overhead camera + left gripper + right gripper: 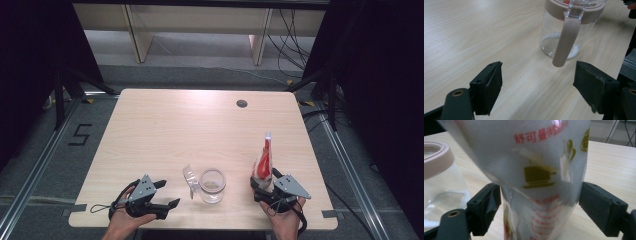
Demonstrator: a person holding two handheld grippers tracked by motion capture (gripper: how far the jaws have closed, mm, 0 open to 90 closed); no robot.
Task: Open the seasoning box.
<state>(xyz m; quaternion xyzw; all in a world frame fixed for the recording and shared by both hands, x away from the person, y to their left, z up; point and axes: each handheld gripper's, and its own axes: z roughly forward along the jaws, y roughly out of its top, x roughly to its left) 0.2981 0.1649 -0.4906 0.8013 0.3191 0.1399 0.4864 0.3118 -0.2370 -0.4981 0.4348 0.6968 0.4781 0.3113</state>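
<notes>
Standing upright between my right gripper's (264,189) wide jaws, the bag (263,162) could topple toward the jar (212,185) at nine o'clock; my left gripper (162,194) was wide, empty.

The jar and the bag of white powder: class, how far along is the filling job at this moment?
Done: the jar stands open, its lid tipped aside, with a little white powder on its bottom. In hand: the bag stands upright between the right gripper jaws, which look open with gaps at both pads. The left gripper waits open beside the jar. Left: probably closing the lid.
</notes>
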